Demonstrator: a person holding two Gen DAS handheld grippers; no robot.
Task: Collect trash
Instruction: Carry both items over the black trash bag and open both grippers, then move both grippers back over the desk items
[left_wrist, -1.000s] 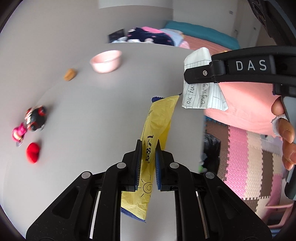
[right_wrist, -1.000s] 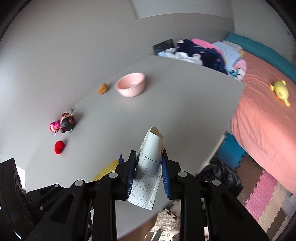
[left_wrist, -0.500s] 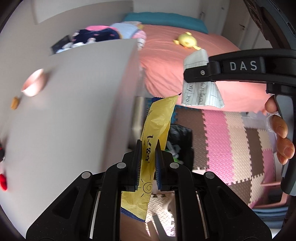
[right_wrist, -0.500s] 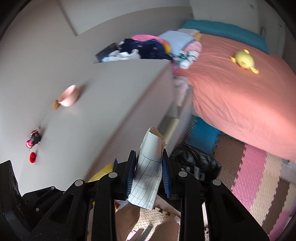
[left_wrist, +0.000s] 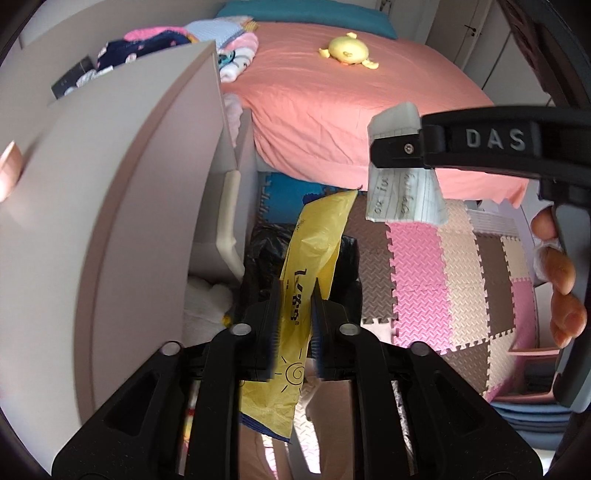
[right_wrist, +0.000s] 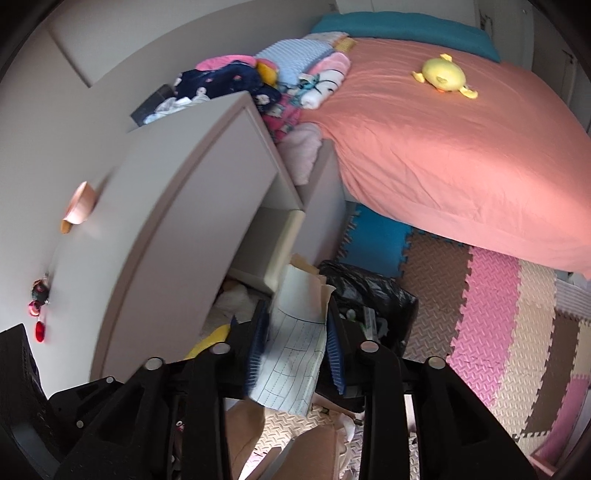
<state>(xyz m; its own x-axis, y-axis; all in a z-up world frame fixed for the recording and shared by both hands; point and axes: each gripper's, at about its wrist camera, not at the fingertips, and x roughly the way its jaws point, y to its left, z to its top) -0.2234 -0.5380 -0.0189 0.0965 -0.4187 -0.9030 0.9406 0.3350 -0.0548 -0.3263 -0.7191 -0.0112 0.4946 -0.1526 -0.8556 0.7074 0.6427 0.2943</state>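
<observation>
Both hand-held grippers have swung off the tabletop (left_wrist: 110, 166) toward the black bag (right_wrist: 369, 291); left (left_wrist: 294, 295) clamps the wrapper (left_wrist: 317, 236), right (right_wrist: 295, 325) the paper (right_wrist: 295, 332).

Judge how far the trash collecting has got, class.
Done: both pieces are picked up. In hand: the left claw grips the yellow wrapper, the right claw grips the lined paper, both above the black bin bag. Left: dropping them in.
</observation>
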